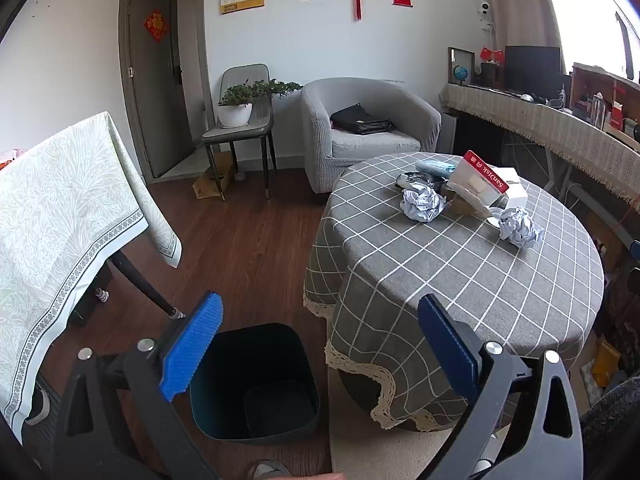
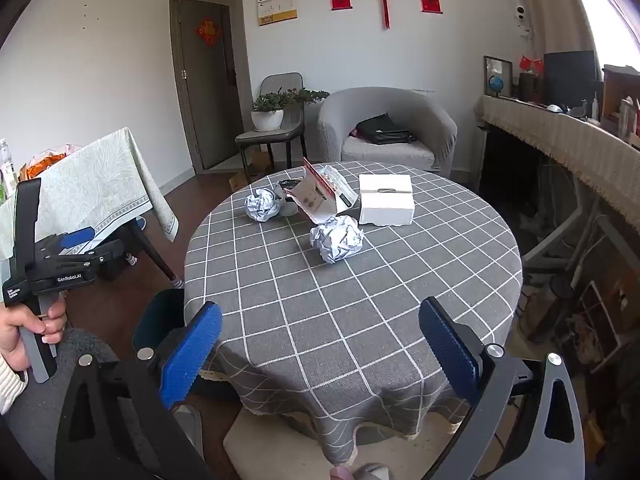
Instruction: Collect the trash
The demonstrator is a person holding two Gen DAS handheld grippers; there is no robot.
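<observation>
Two crumpled paper balls lie on the round table with the grey checked cloth (image 2: 360, 300): the nearer ball (image 2: 337, 243) (image 1: 520, 227) and the farther ball (image 2: 262, 205) (image 1: 423, 203). An opened red-and-white card package (image 2: 320, 196) (image 1: 478, 184) and a white box (image 2: 386, 199) lie beside them. A dark bin (image 1: 256, 384) stands on the floor left of the table. My left gripper (image 1: 320, 344) is open and empty above the bin and table edge. My right gripper (image 2: 320, 344) is open and empty over the table's near edge. The left gripper also shows in the right wrist view (image 2: 76, 248).
A second table with a pale green cloth (image 1: 60, 216) stands at the left. A grey armchair (image 2: 384, 128) with a black bag and a chair with a potted plant (image 2: 272, 114) stand behind. A long cloth-covered desk (image 2: 560, 140) runs along the right.
</observation>
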